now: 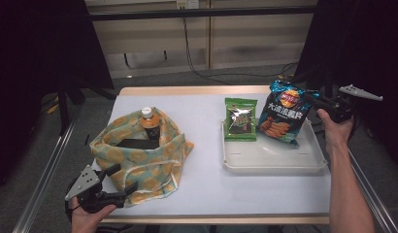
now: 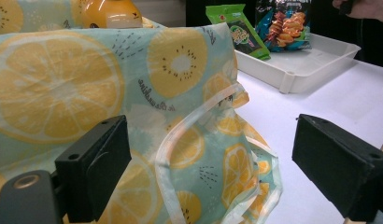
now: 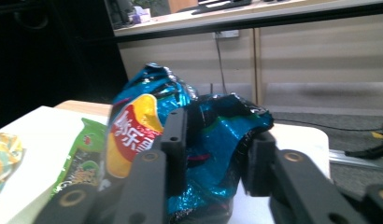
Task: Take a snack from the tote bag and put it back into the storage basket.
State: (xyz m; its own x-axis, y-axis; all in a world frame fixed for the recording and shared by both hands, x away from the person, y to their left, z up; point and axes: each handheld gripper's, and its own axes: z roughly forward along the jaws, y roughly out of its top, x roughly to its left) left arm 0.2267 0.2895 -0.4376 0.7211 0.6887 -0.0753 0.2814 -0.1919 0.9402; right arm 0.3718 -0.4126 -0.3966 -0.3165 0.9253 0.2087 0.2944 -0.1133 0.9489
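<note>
A blue chip bag (image 1: 282,116) stands upright at the far right of a white tray (image 1: 274,162), its bottom resting in the tray. My right gripper (image 1: 309,99) is at the bag's crumpled top. In the right gripper view the foil (image 3: 133,130) sits between the jaws (image 3: 215,154), which stand apart without squeezing it. A green snack packet (image 1: 240,119) leans beside the chip bag. My left gripper (image 1: 122,180) is wide open at the near corner of a lemon-print cloth bag (image 1: 139,160); the cloth's edge (image 2: 199,154) lies between the jaws, ungripped.
An orange-capped bottle (image 1: 149,121) and a dark flat item (image 1: 139,144) sit inside the cloth bag. White table surface (image 1: 202,184) stretches between bag and tray. Dark stands flank the table, and cables run along the floor behind it.
</note>
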